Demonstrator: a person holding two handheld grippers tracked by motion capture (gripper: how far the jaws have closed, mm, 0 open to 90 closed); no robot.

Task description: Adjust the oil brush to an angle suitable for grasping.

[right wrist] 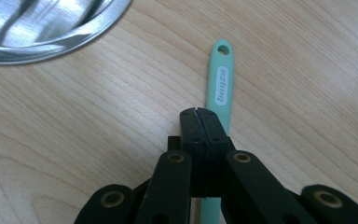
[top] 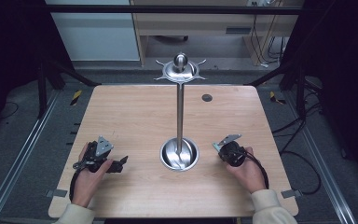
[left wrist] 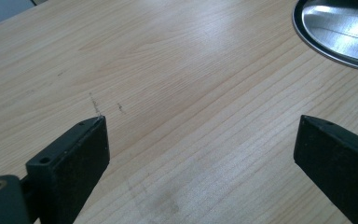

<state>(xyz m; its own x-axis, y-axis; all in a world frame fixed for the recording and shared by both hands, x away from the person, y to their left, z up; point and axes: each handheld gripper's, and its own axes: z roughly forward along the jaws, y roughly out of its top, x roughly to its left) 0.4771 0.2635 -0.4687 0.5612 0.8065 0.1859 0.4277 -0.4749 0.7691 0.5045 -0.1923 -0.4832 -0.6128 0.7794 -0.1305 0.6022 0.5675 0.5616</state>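
The right gripper (right wrist: 199, 111) had its jaws pressed together, tips meeting with no gap. A mint-green handle (right wrist: 219, 84) lay on the table just under and beyond those tips, its holed end pointing away. Whether the jaws pinched the handle or merely sat over it could not be told. The left gripper (left wrist: 200, 140) had its jaws spread wide, with bare wood between them and nothing held.

In the high view, the left gripper (top: 121, 163) and right gripper (top: 216, 146) rested on the wooden table (top: 130, 116), one in each hand, either side of a round steel base (top: 179, 154). A thin pole (top: 180, 112) rose from the base to a metal top (top: 180, 69).
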